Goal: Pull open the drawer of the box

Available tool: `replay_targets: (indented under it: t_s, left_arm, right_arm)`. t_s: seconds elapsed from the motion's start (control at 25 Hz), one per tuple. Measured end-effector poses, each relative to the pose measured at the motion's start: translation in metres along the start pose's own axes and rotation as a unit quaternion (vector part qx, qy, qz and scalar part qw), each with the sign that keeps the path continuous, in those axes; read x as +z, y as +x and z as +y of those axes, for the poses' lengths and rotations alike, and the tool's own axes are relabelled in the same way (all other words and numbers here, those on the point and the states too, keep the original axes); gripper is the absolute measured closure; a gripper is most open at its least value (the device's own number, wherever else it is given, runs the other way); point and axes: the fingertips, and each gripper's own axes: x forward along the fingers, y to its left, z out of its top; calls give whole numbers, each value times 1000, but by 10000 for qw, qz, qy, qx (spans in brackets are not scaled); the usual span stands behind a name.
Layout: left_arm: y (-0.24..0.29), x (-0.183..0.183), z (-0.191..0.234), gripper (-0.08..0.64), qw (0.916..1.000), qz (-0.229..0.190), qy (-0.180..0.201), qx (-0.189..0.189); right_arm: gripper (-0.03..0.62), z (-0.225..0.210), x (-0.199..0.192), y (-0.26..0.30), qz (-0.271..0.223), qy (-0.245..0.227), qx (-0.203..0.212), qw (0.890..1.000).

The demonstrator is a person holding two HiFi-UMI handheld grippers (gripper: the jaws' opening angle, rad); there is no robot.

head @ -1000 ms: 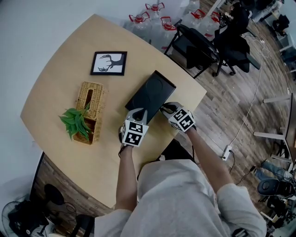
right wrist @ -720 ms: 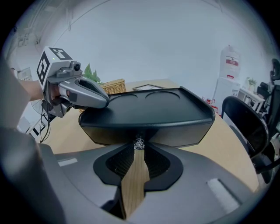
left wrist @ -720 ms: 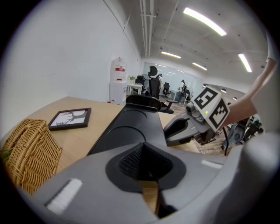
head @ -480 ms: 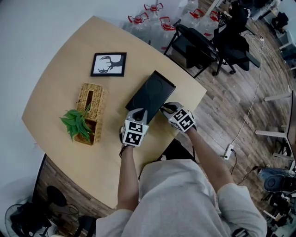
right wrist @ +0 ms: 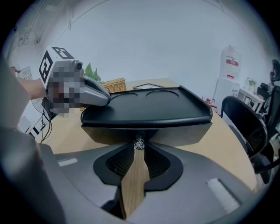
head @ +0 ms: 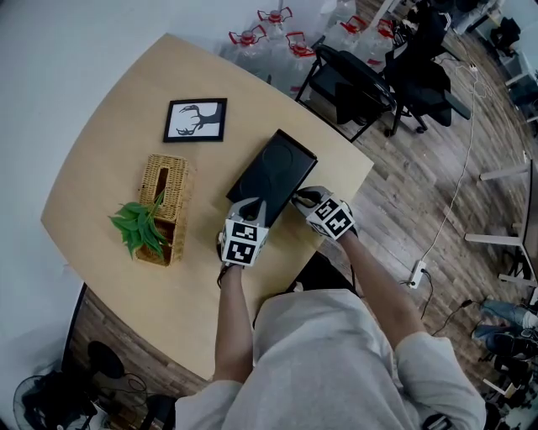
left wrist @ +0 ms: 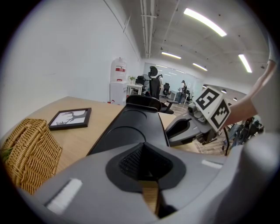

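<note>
A flat black box [head: 273, 172] lies in the middle of the curved wooden table [head: 101, 151]. In the right gripper view its drawer front [right wrist: 175, 133] faces me, with a small clear knob [right wrist: 139, 144] at its middle. My right gripper [right wrist: 139, 149] has its jaws closed in on that knob; in the head view this gripper [head: 299, 199] sits at the box's near right corner. The left gripper [head: 255, 207] is shut and its tips [left wrist: 145, 153] rest on the near end of the box top [left wrist: 131, 124]. How far the drawer stands out is not clear.
A wicker basket [head: 163, 201] with a green plant [head: 137, 225] sits left of the box. A framed deer picture [head: 196, 119] lies further back. Black office chairs [head: 361, 84] and water jugs [head: 277, 25] stand on the floor beyond the table's far edge.
</note>
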Motion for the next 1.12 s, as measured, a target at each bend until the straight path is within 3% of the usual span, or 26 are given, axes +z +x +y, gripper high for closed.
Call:
replay_targets:
  t_s: [1.12]
  left_arm:
    - [2, -7, 5, 506, 9999, 36, 72, 73]
  right_arm:
    - [520, 3, -12, -11, -56, 129, -110, 9998]
